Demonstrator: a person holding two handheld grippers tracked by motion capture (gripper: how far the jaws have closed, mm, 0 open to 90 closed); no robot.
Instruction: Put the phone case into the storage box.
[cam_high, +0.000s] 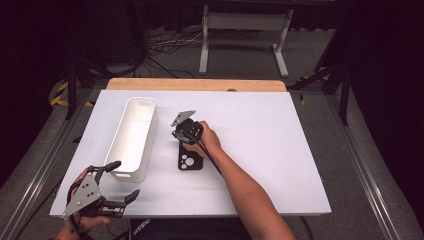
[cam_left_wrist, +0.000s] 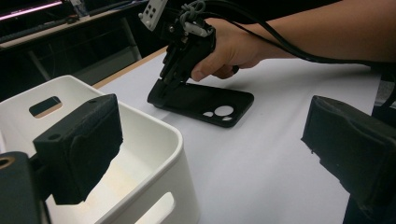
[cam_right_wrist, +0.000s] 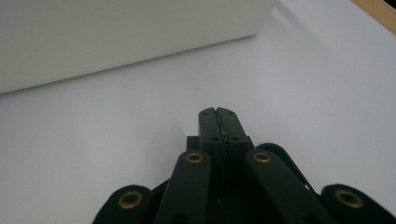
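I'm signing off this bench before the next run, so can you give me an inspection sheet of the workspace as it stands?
Surface: white table top, bare apart from the items below; wooden edge strip at the far side.
Job's things: black phone case lying flat, camera cutouts toward the person; white bin to its left, nothing seen inside.
Clutter: nothing seen.
Grippers: right tool shut, tip down at the case's far end; whether it grips the case cannot be told. Left tool open, near the bin's near corner, holding nothing.
Cables: black cable trails along the right forearm.
Surroundings: grey floor, loose wires and a white frame beyond the table.
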